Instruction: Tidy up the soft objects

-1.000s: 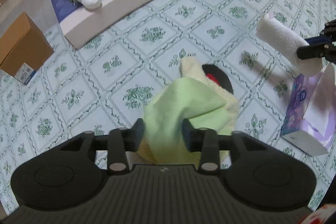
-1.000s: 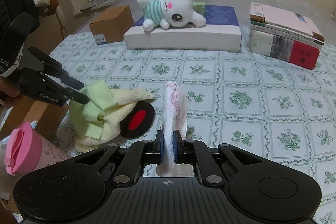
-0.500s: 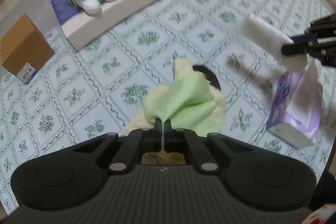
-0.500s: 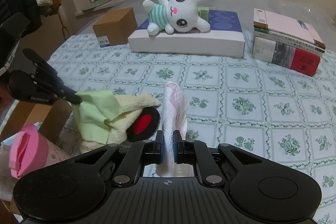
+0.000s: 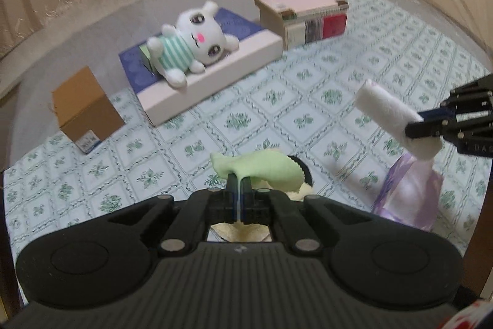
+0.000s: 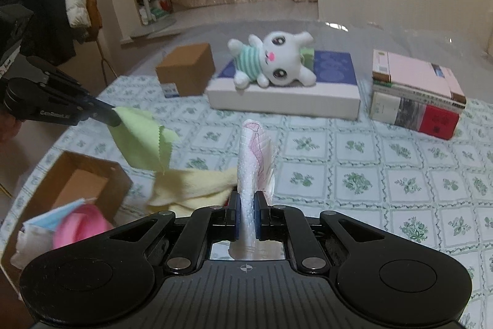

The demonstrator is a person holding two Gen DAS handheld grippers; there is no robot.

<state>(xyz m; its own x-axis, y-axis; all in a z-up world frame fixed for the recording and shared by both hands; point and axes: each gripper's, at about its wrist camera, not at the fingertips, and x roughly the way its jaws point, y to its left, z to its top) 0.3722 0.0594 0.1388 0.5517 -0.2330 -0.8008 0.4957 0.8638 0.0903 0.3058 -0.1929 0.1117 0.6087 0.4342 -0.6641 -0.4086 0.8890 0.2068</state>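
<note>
Green-and-white floral tablecloth (image 6: 354,150) covers the whole table we're working over, with a curtained room behind it. What the next move hangs on, we reckon, is where the soft stuff is collecting: a white plush bunny in a mint striped shirt (image 6: 271,60) already lies on the flat white box with a blue top (image 6: 286,97) at the far side, straight ahead of both grippers and well apart from them. The right gripper (image 6: 245,205) looks the more squarely lined up with that box, the left gripper (image 5: 237,184) sits off to its left. The left one is squeezed fully closed on a corner of a thin light-green cloth (image 6: 141,137), which hangs clear of the table, just above a pale yellow fluffy towel (image 6: 191,187) lying on the tablecloth. The right one is pinched almost closed around a rolled white towel with a pink pattern (image 6: 254,156); in the left wrist view the roll's long axis runs out past the fingers toward the far side, lifted off the table. So both hands are loaded, and the yellow towel is what's left down below, near an open brown cardboard box (image 6: 80,184) at the near left.
</note>
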